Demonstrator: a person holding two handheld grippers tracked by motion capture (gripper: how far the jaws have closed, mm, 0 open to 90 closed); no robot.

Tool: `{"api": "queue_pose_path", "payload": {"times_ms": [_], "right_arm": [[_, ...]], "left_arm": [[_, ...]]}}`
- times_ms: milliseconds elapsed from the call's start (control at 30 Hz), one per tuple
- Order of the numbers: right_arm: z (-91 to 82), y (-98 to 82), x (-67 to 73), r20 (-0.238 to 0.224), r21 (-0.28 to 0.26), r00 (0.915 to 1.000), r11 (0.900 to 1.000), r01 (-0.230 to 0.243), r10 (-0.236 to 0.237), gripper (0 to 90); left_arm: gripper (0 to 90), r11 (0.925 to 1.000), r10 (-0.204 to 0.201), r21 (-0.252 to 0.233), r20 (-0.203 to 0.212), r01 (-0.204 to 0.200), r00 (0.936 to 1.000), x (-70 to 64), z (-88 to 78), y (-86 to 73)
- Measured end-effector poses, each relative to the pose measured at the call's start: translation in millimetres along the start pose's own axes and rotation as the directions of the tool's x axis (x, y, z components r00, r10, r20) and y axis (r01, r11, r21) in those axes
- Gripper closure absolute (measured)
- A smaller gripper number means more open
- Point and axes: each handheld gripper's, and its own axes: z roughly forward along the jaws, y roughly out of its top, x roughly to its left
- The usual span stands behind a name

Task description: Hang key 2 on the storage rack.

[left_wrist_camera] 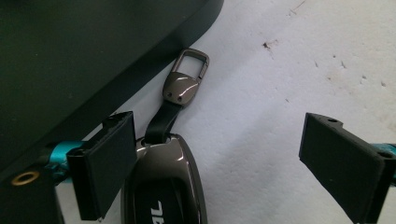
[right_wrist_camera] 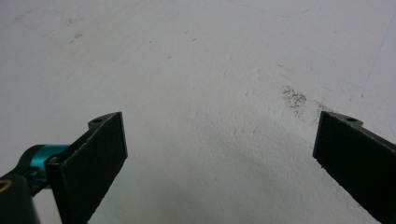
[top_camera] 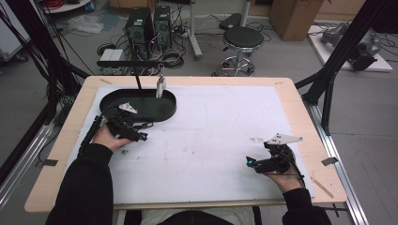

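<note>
From high up, we see our left gripper [top_camera: 133,133] by the near edge of the black oval tray [top_camera: 112,99] on the white mat [top_camera: 211,140]. Our right gripper [top_camera: 256,163] rests far off to the right.

Looking along our left gripper [left_wrist_camera: 205,154], the jaws are spread wide. A shiny car key fob [left_wrist_camera: 163,186] lies on the mat between them, right next to one jaw. Its strap and metal clip [left_wrist_camera: 186,77] reach toward the tray wall; the clip may touch it, but that is hard to tell. To grab well, we should center the fob, then squeeze gently.

Looking along our right gripper [right_wrist_camera: 219,158], the jaws are spread over bare mat.
</note>
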Motion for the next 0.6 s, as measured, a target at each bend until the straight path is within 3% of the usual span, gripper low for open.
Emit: {"api": "queue_pose_path", "payload": {"times_ms": [167,367,600], "right_arm": [[0.2,-0.6,0.3,0.003,0.0,1.0,1.0,0.006,-0.006,2.2],[1.4,-0.5,0.0,0.001,0.006,1.0,1.0,0.006,-0.006,2.2],[1.2,-0.7,0.3,0.001,0.005,1.0,1.0,0.005,-0.005,2.2]], "left_arm": [[12.0,1.0,0.007,-0.007,-0.012,-0.007,0.9999,2.5,4.8,-0.4],[12.3,0.9989,0.023,0.042,-0.016,-0.022,0.9996,5.1,17.7,-3.1],[15.5,0.9994,0.02,0.027,-0.018,-0.02,0.9996,5.8,17.0,-2.7]]}}
